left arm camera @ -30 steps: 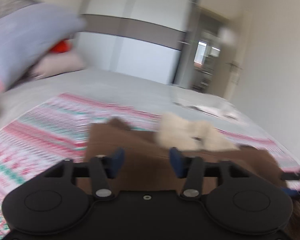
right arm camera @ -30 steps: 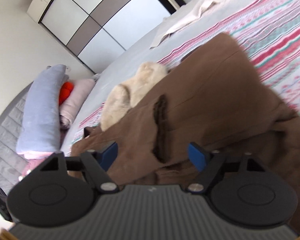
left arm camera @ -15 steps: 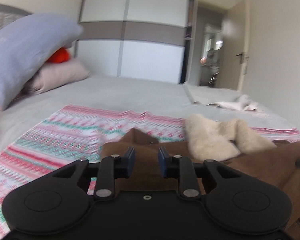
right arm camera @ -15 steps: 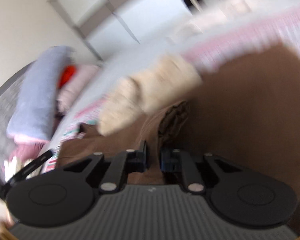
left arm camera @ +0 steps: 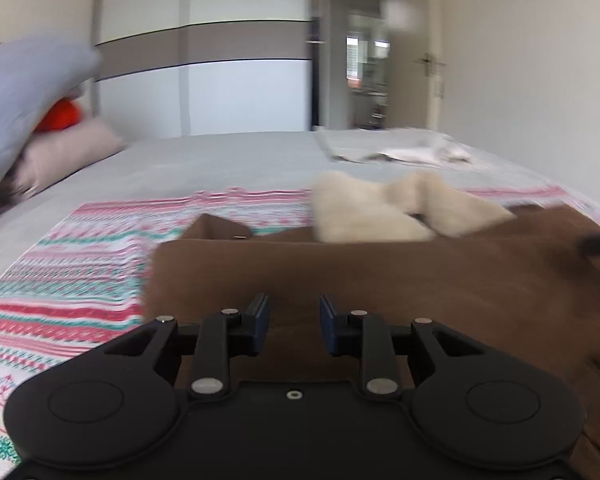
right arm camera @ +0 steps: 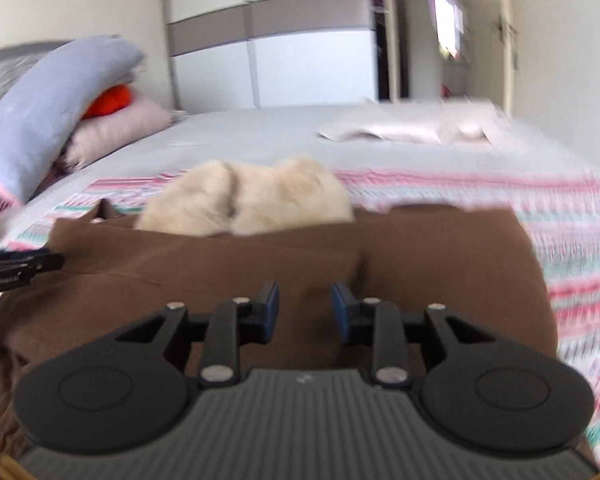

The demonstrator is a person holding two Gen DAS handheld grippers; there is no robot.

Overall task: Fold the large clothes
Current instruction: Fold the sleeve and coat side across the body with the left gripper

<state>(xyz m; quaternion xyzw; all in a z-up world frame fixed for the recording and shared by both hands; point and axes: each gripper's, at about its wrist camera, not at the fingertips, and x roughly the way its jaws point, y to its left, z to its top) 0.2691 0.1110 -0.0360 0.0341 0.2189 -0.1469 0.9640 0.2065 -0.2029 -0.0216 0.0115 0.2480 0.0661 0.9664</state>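
A large brown coat [left arm camera: 400, 280] with a cream fleece collar [left arm camera: 396, 212] lies on a striped pink and green blanket [left arm camera: 68, 272] on the bed. It also shows in the right wrist view [right arm camera: 420, 264], with the collar [right arm camera: 252, 204] at its far edge. My left gripper [left arm camera: 291, 322] hovers over the coat's near left part, jaws partly open, holding nothing. My right gripper [right arm camera: 305, 306] hovers over the coat's middle, jaws partly open and empty. The left gripper's tip [right arm camera: 16, 268] shows at the left of the right wrist view.
Grey and pink pillows [left arm camera: 28, 120] with something orange [left arm camera: 60, 116] between them are stacked at the bed's head, left. A pale cloth [left arm camera: 412, 152] lies at the far right of the grey sheet. A wardrobe [left arm camera: 220, 80] and a doorway stand behind.
Both grippers were open a second ago, nearly shut half a second ago, and now stand partly open again. The coat's near edge now lies folded over flatter.
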